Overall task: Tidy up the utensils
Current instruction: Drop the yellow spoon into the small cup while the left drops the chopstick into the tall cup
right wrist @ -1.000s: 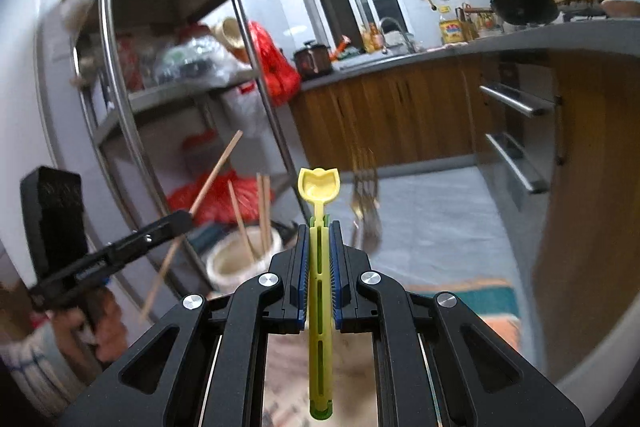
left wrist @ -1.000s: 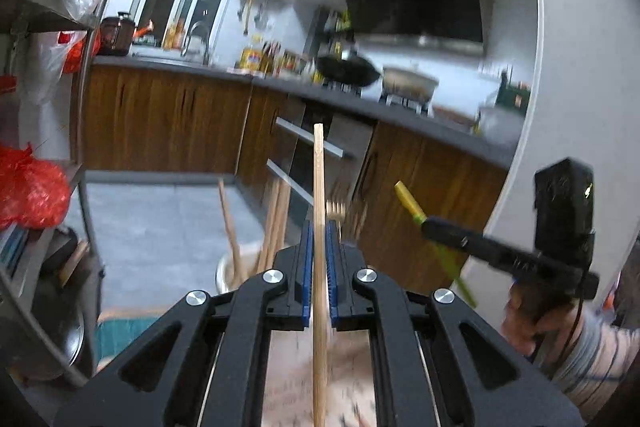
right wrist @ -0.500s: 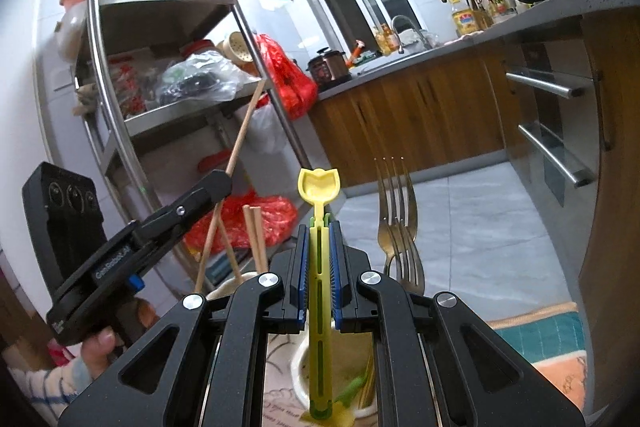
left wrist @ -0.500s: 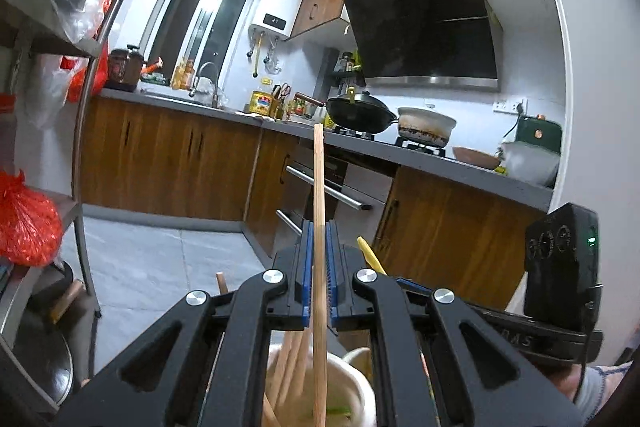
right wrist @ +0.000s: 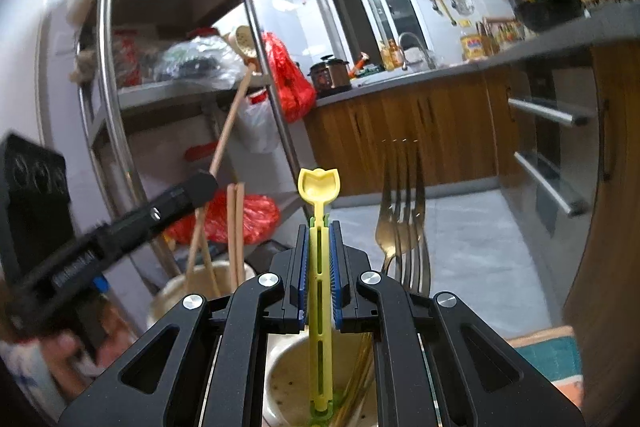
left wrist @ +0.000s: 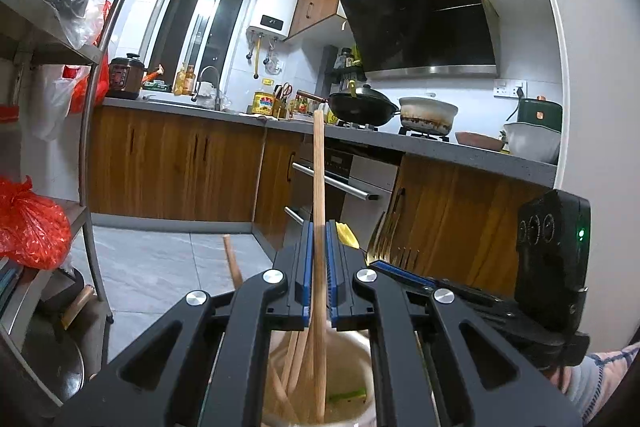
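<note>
L gripper [left wrist: 318,275] fingers clamp chopstick [left wrist: 318,187]; R gripper [right wrist: 319,271] clamps yellow utensil [right wrist: 320,267] over holder [right wrist: 280,367]; forks [right wrist: 404,227] at 1 o'clock; crowding w/ sticks could jam tips.

Chopsticks [left wrist: 298,359] in cup [left wrist: 352,351] (forks [right wrist: 404,223] right).

Both claws have come down over the holders. The left claw [left wrist: 318,275] has lowered its chopstick [left wrist: 318,187] until the lower end stands inside the cup [left wrist: 360,383] among the others. The right claw [right wrist: 319,275] has sunk the yellow spoon [right wrist: 320,267] into its own cup [right wrist: 280,379], beside the forks [right wrist: 404,227].
</note>
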Demonstrator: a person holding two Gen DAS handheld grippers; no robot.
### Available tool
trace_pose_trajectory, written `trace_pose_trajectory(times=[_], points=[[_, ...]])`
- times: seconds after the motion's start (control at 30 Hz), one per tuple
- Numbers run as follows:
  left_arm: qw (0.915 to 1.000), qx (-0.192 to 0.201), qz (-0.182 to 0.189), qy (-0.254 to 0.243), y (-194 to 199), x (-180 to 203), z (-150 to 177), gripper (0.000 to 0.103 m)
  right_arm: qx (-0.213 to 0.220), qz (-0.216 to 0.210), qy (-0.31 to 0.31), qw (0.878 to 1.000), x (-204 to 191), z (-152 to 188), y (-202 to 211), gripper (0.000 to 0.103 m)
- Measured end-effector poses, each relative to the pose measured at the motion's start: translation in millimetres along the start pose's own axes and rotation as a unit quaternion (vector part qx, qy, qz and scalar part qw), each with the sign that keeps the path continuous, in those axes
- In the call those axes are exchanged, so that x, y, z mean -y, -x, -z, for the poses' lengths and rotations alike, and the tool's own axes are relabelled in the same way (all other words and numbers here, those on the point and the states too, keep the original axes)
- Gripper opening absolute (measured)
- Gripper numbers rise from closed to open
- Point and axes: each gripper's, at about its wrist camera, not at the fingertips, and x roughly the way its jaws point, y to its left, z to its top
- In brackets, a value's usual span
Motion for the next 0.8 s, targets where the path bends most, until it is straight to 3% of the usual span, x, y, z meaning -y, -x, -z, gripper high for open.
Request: trace_pose_trajectory(times=[0.37, 0.67, 0.77, 0.8], points=[[0.9979, -0.055, -0.009, -0.034, 30.4, 4.0, 20.1, 0.006, -0.014, 0.010, 0.042, 0.999, -4.7, 6.0, 24.0, 0.011], [0.9942, -0.097, -0.025, -0.041, 30.6, 3.7, 28.5, 0.006, -0.066, 0.012, 0.027, 0.997, 0.7, 17.5, 21.9, 0.011], [0.9940, -0.100, -0.024, -0.037, 32.1, 3.6, 26.3, 0.008, -0.073, 0.013, 0.018, 0.997, 2.2, 15.7, 21.9, 0.020], [0.9940, -0.101, -0.024, -0.036, 32.7, 3.8, 25.3, 0.012, -0.073, 0.013, 0.016, 0.997, 2.6, 15.3, 23.3, 0.029]])
